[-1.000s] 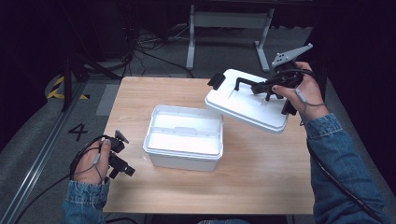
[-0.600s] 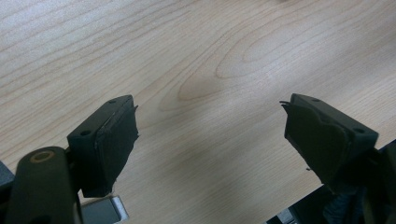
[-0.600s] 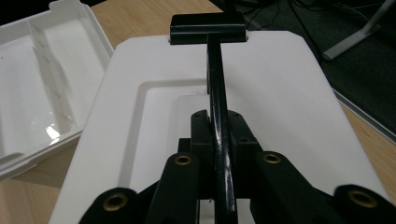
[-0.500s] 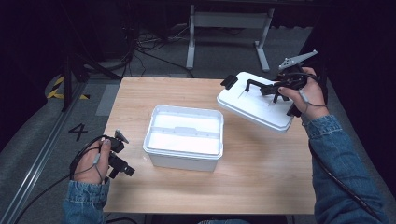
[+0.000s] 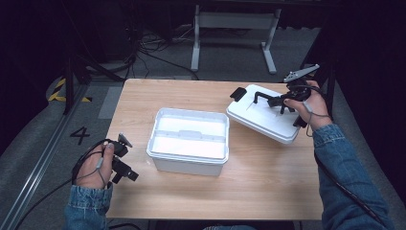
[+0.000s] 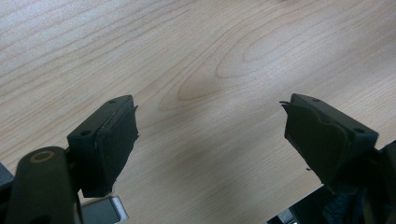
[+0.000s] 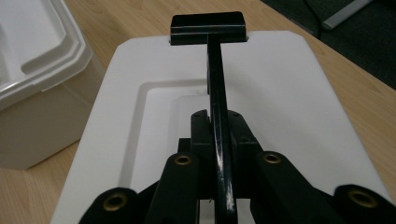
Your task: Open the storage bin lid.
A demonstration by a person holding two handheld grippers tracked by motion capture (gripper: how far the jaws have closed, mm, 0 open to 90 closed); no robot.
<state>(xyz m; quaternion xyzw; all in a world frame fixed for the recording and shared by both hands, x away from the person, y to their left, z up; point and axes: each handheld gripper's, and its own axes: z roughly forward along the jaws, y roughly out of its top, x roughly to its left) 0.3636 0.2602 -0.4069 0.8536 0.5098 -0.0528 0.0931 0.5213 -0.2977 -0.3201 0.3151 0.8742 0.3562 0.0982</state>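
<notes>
An open white plastic box (image 5: 188, 140) stands in the middle of the wooden table (image 5: 249, 187); its corner shows as the white box (image 7: 32, 60) at the left of the right gripper view. To its right a white lid (image 5: 264, 116) hangs tilted over the table's right part. My right gripper (image 5: 276, 100) is shut on the lid's black handle (image 7: 219, 116), which runs to a black clasp (image 7: 207, 27) at the lid's (image 7: 280, 88) far edge. My left gripper (image 5: 123, 158) rests at the table's front left corner, open, with bare wood between its pads (image 6: 114, 140).
A metal stand (image 5: 234, 28) and loose cables (image 5: 153, 48) lie on the floor behind the table. A floor marking "4" (image 5: 79, 135) and yellow-black tape (image 5: 60, 91) sit to the left. Bare wood stretches in front of the box and at the table's back left.
My right gripper has carried the lid to the right, away from the box. The left hand and gripper have stayed put.
</notes>
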